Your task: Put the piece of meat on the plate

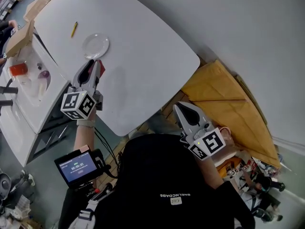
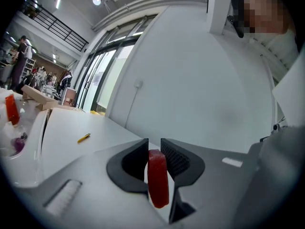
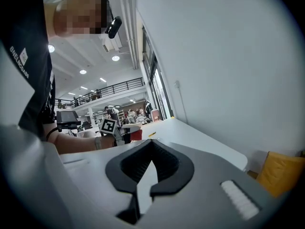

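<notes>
The left gripper's [image 1: 95, 64] fingers clamp the piece of meat [image 2: 158, 178] beside the plate [image 1: 96, 46]. The right gripper's [image 3: 151, 145] fingers touch, empty.

Table [image 1: 143, 46]: bears the plate [image 1: 96, 46] on its far left part. The pencil [image 1: 74, 29] lies beyond the plate, apart from it and nearer the far left edge.
Left gripper [image 1: 94, 65]: over the table, just on the near side of the plate, with the meat [image 2: 158, 178] between its jaws.
Right gripper [image 1: 181, 108]: off the table's near right edge, well apart from the plate.
Counter [image 1: 28, 94]: left of the table.
Cushion [image 1: 224, 94]: right of the table.
</notes>
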Action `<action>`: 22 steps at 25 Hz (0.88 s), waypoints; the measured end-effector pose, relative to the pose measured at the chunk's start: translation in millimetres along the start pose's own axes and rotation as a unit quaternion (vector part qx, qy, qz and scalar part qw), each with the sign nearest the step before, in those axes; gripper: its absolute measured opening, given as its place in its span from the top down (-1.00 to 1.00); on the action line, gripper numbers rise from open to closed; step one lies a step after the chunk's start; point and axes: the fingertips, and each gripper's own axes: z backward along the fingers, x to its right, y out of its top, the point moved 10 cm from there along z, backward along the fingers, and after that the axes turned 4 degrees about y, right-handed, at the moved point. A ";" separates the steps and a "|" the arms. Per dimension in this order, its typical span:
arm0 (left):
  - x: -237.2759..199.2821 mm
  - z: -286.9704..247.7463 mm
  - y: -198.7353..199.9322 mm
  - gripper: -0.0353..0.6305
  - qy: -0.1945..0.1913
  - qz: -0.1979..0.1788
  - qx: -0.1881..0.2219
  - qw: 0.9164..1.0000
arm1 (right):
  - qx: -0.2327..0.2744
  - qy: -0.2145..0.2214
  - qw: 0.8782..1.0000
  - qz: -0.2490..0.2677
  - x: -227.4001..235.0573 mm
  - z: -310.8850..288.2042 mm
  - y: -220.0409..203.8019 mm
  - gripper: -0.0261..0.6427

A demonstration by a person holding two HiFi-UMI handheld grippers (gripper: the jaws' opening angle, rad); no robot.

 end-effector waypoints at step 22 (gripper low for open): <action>-104.0 -77.7 -40.9 0.59 0.110 0.088 0.011 0.990 | -0.064 -0.039 0.997 0.012 28.0 6.3 -3.7 0.91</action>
